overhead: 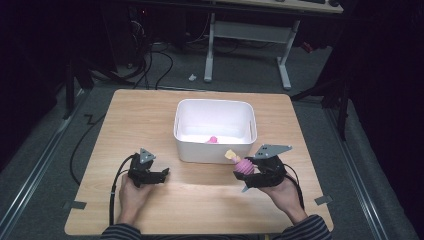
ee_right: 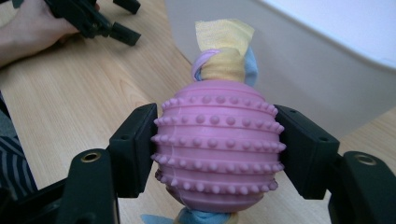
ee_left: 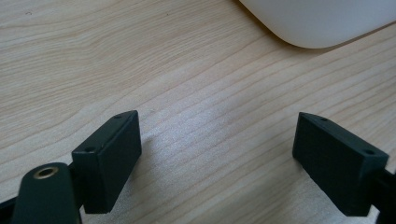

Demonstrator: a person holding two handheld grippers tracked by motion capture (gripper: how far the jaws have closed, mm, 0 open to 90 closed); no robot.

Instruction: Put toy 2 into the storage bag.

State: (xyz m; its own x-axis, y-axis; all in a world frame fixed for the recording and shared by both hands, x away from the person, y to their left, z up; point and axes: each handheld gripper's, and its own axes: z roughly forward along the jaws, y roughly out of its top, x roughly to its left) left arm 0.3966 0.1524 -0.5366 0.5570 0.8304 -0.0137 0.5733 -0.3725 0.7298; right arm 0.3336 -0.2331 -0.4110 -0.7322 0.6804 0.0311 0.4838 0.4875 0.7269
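Work in hand: the pink studded ball toy [ee_right: 218,148] with a braided cloth rope through it seems bound for the white bin [overhead: 215,131] on the tabletop [overhead: 125,120].
Done: judging by the pictures, the toy is picked up and off the wood; a small pink thing [overhead: 212,139] already lies inside the bin.
Left: carry the toy over the near rim and let it go inside.
Toy, place: in the right hand-held gripper [overhead: 248,174], just in front of the bin's near right corner, outside the wall.
Toy, axis: the rope runs through the ball as the long axis; in the right gripper view it stands roughly upright, across the line of the jaws, its yellow tip [ee_right: 225,35] uppermost and tilted a little toward the bin, with a blue end hanging out below.
Right hand-held gripper: pinching the ball on its two sides, pads pressed into the studs.
Left hand-held gripper [overhead: 161,174]: jaws spread wide with bare wood between them, low on the tabletop, left of the bin and well apart from the toy.
Risk: the rounded ball could roll in the pinch if tilted.
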